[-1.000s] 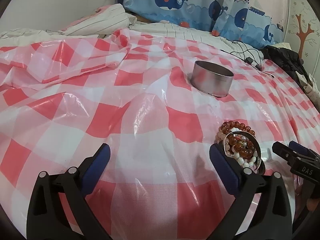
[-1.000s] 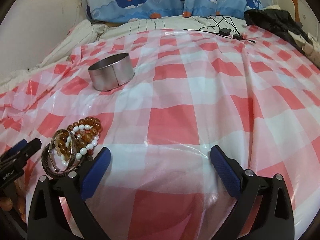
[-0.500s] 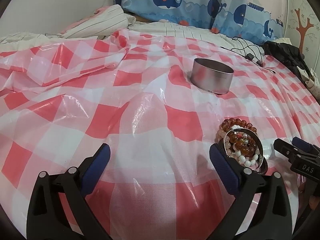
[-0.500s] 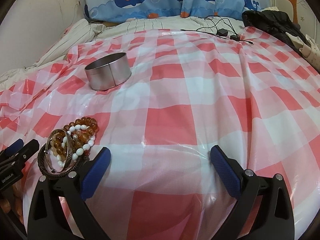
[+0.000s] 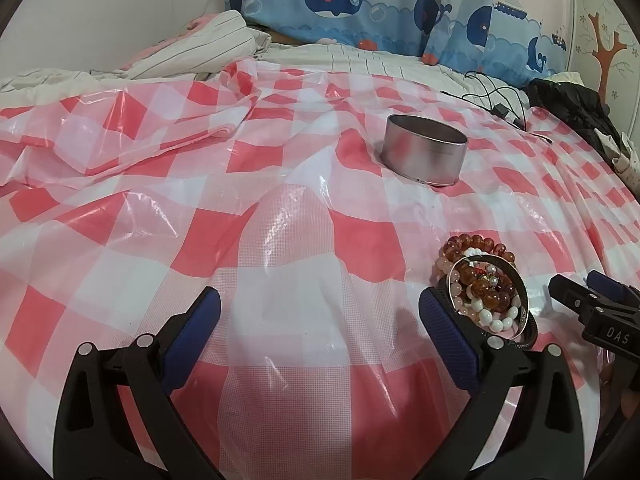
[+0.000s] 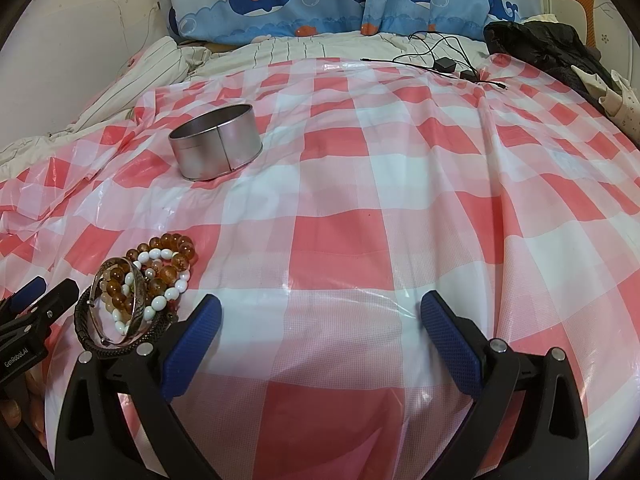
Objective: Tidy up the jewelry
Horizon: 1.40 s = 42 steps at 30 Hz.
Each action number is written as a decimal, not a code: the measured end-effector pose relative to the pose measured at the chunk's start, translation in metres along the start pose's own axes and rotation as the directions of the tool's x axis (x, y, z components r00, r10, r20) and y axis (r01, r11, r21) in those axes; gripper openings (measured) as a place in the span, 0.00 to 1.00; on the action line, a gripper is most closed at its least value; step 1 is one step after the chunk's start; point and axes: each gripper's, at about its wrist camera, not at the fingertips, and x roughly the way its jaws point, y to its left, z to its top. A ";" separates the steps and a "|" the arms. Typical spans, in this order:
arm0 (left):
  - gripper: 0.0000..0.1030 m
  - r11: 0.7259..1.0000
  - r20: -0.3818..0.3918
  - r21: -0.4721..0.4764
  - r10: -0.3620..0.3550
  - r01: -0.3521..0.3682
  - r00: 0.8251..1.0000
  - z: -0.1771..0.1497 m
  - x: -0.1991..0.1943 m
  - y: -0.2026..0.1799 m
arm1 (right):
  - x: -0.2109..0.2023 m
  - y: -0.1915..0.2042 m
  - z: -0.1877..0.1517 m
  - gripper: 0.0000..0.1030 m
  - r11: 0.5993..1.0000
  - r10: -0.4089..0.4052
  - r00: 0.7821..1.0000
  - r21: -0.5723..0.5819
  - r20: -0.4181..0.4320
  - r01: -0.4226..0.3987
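I count one tin (image 6: 216, 142) on the one checked sheet (image 6: 360, 184). The jewelry sits in one pile (image 6: 136, 292): one metal bangle (image 6: 134, 312), one dark braided band (image 6: 86, 334), and beaded strands in amber (image 6: 172, 246) and white (image 6: 160, 302), tangled so I cannot count them. I see two grippers, left (image 5: 320, 324) and right (image 6: 320, 320), two charger blocks (image 6: 445, 66) and one black garment (image 6: 548, 46).

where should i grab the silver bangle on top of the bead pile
Grip the silver bangle across its raised upper rim, coming from above. It sits tilted on the bead bracelets, so one finger can slip inside the hoop and one outside. The right gripper, open, looks nearer to it.
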 end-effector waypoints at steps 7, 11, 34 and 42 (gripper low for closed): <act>0.93 1.000 -0.001 0.003 0.003 -0.003 1.000 0.001 0.000 -0.002 | 0.000 0.000 0.000 0.93 1.000 0.000 1.000 0.000 0.000 0.000; 0.93 1.000 -0.001 0.005 0.004 -0.004 1.000 0.000 0.001 -0.002 | 0.000 0.000 0.000 0.93 1.000 0.000 1.000 0.000 0.000 0.000; 0.93 1.000 -0.004 0.010 0.008 -0.008 1.000 0.001 0.003 -0.009 | 0.000 0.000 0.000 0.93 1.000 0.000 1.000 0.000 0.000 0.000; 0.93 1.000 -0.004 0.016 0.012 -0.012 1.000 0.002 0.004 -0.011 | 0.000 0.000 0.000 0.93 1.000 0.000 1.000 -0.001 0.001 0.000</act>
